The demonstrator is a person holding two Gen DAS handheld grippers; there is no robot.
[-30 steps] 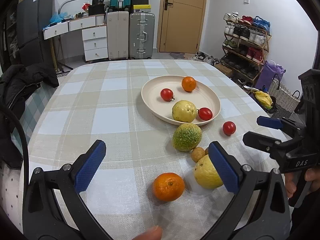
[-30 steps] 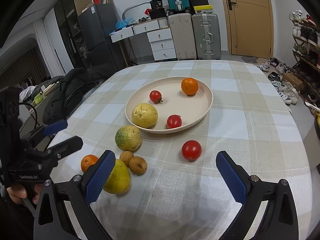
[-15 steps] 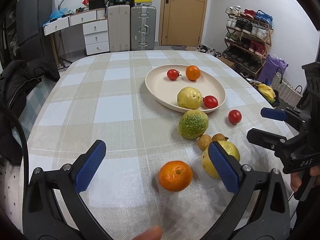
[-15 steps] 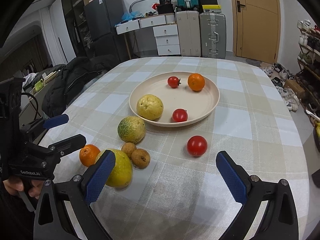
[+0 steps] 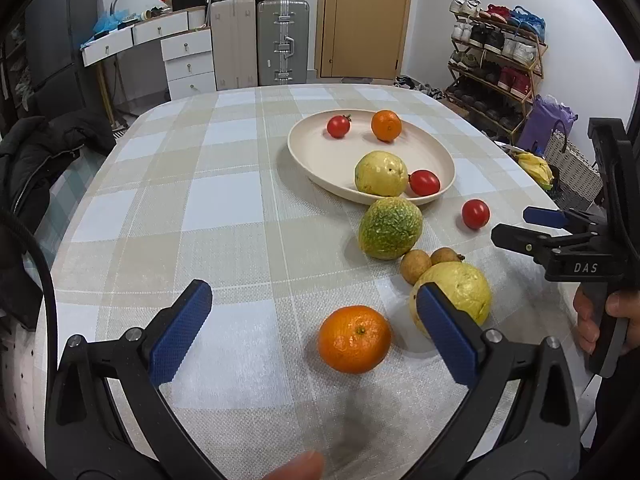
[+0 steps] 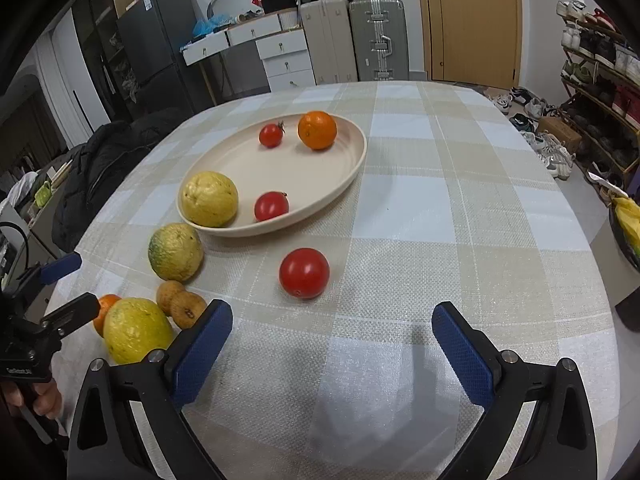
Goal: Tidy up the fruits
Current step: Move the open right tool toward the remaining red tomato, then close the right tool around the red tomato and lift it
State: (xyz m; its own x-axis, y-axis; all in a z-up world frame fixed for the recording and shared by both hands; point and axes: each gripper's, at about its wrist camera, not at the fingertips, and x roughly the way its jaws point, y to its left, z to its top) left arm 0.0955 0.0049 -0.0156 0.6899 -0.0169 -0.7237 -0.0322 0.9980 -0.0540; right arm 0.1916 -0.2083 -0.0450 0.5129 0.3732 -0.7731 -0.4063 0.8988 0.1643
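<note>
Left gripper [image 5: 314, 330]: fingers spread wide, empty, low over the checked tablecloth [image 5: 224, 208], with a mandarin [image 5: 354, 339] lying between the fingertips, nearer the right-hand one, untouched. Just beside it at lower right of the left wrist view lies a yellow guava [image 5: 460, 292], with two small brown fruits [image 5: 414, 266] beyond it and a green-mottled guava [image 5: 390, 233] touching the plate [image 5: 320, 160] rim. The plate, right of frame centre, holds two small tomatoes, an orange and another yellow guava. Right gripper [image 6: 330, 350]: fingers spread wide, empty, with a loose tomato [image 6: 304, 273] on the cloth just ahead of the fingertips.
</note>
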